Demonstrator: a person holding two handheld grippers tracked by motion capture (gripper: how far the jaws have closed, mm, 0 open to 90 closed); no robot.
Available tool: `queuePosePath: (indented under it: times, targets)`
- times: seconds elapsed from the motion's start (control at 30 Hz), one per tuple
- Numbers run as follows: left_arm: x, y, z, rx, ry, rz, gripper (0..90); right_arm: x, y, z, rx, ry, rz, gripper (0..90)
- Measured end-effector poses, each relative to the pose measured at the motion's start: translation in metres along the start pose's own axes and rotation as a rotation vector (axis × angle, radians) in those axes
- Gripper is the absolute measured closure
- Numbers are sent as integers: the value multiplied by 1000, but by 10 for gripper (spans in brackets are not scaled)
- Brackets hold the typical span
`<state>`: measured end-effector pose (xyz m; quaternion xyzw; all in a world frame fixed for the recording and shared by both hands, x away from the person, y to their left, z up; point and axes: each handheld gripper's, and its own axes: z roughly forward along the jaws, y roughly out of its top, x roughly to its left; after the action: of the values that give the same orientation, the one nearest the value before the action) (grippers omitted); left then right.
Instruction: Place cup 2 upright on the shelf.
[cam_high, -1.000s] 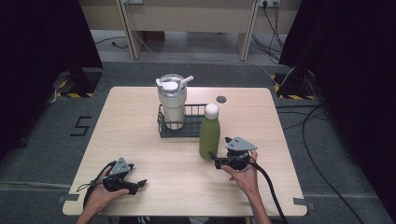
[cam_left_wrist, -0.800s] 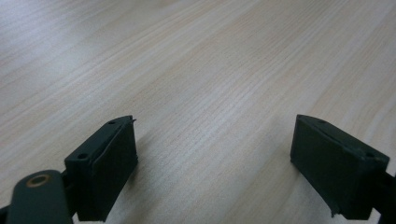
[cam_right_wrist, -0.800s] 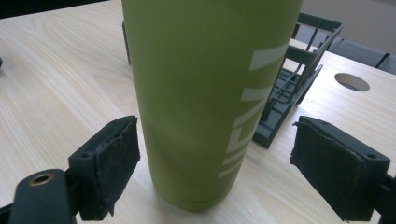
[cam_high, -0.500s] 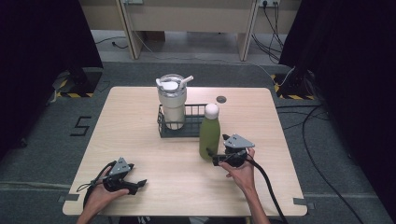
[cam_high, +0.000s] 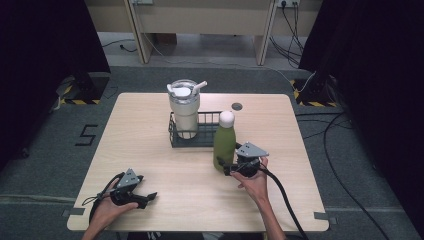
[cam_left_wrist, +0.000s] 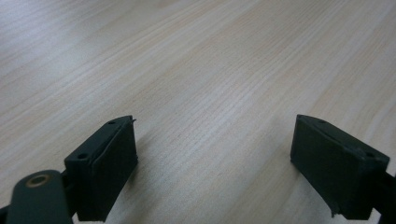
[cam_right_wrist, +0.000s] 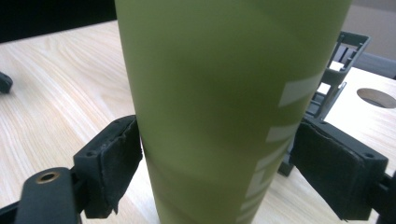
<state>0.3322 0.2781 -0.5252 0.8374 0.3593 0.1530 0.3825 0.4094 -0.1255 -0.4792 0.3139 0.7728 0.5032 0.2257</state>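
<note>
In the right gripper view the two black pads (cam_right_wrist: 114, 161) stand on either side of the green bottle (cam_right_wrist: 224, 102), the left one touching its wall and the right one at or just off the wall beside the pale lettering, so the jaws bracket the bottle low on its body and look closed on it, or very nearly. The bottle stands upright, its long axis vertical and crosswise to the line between the pads, which is what a side grip needs before any lift. From the high view, the right gripper (cam_high: 235, 167) meets the green bottle (cam_high: 224, 145) from the near right side. Behind the bottle, just beside it, sits the black wire basket (cam_high: 210, 127) holding the steel tumbler (cam_high: 184, 112) with its white lid and straw. A round hole in the table (cam_high: 237, 106) lies beyond the bottle. The left gripper (cam_high: 145, 199) rests well away from the bottle toward the table's near left corner, jaws wide apart over bare wood and holding nothing, so the right hand is plainly the nearer one.
</note>
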Motion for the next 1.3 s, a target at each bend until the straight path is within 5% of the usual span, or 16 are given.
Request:
queuePosePath:
  times: [0.63,1.3]
  targets:
    - [0,0,0,0,-1,1,137,-3,-3,22,-49,43,7,200]
    - [0,0,0,0,-1,0,136,5,4,21,-75,19,-36,210]
